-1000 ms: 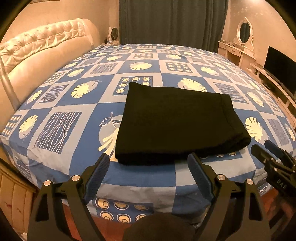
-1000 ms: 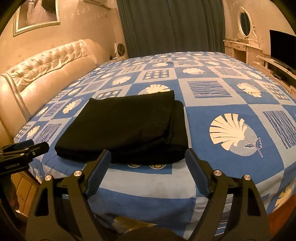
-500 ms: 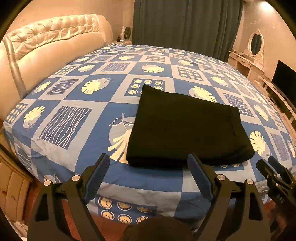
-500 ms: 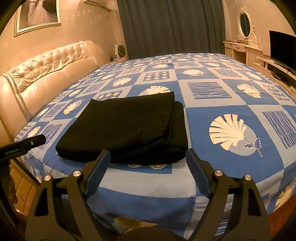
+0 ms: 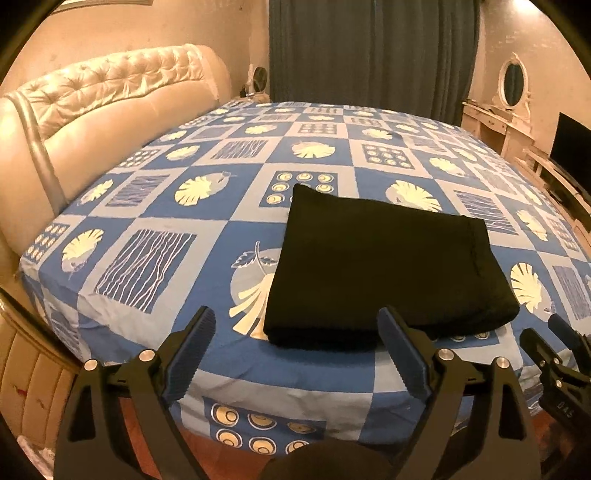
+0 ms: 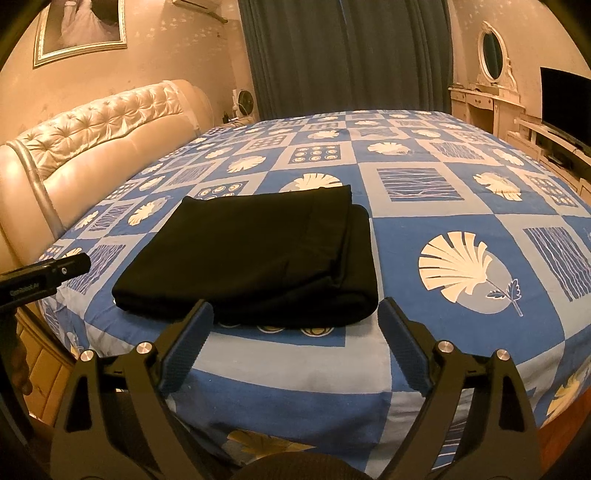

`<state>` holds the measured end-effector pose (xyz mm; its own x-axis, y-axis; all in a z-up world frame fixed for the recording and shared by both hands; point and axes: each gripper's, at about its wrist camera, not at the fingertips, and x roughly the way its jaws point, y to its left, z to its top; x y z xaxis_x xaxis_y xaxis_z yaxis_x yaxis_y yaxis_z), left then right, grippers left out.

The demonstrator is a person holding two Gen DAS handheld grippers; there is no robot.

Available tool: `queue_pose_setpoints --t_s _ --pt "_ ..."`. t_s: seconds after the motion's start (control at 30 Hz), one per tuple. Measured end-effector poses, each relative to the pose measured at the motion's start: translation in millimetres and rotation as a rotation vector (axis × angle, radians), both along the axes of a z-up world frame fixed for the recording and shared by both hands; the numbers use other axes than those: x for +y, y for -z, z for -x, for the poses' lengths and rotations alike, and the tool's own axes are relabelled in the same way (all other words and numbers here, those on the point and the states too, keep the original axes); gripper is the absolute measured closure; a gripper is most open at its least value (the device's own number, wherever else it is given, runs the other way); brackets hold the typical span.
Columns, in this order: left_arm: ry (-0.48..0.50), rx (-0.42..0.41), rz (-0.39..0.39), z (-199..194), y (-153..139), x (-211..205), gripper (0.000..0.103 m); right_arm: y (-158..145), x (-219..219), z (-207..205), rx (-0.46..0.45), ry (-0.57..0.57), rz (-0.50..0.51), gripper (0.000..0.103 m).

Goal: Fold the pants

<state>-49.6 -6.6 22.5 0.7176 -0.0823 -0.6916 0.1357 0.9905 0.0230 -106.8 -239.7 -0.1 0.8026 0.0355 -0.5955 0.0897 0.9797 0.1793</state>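
The black pants [image 5: 384, 266] lie folded into a flat rectangle on the blue patterned bed [image 5: 207, 229], near its front edge. They also show in the right wrist view [image 6: 258, 258]. My left gripper [image 5: 297, 325] is open and empty, held back from the pants' front edge, off the bed. My right gripper [image 6: 295, 317] is open and empty, also just short of the front fold. The right gripper shows at the right edge of the left wrist view [image 5: 554, 354]. The left gripper shows at the left edge of the right wrist view [image 6: 48, 273].
A tufted cream headboard [image 5: 92, 110] runs along the left. Dark curtains [image 5: 369, 55] hang behind the bed. A dressing table with an oval mirror [image 6: 491, 74] and a TV [image 6: 565, 103] stand at the right. A framed picture [image 6: 81, 29] hangs on the wall.
Both grippers have drawn back and risen a little from the bed. The left view has swung left, showing more headboard. The pants have not moved.
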Motion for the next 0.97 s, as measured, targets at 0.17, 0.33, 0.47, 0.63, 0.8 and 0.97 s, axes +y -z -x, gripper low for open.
queue_pose_setpoints --t_s 0.17,0.33,0.47,0.63,0.8,0.97 --pt "-0.023 -0.022 -0.064 4 0 -6 0.014 0 1 0 0.001 0.000 -0.001 0.012" --pt "-0.015 -0.017 -0.070 9 1 -9 0.012 1 1 0 0.002 -0.002 -0.002 0.012" --pt "0.036 -0.043 -0.047 12 -5 -10 0.012 2 2 0 0.003 -0.001 0.000 0.012" --pt "0.052 -0.053 -0.065 14 -6 -12 0.012 2 2 1 0.003 0.000 -0.002 0.012" --pt "0.042 -0.043 0.002 13 -9 -7 0.012 1 3 1 0.003 -0.001 -0.001 0.012" --pt "0.043 -0.038 0.010 13 -8 -6 0.012 2 2 0 0.003 -0.001 -0.003 0.012"
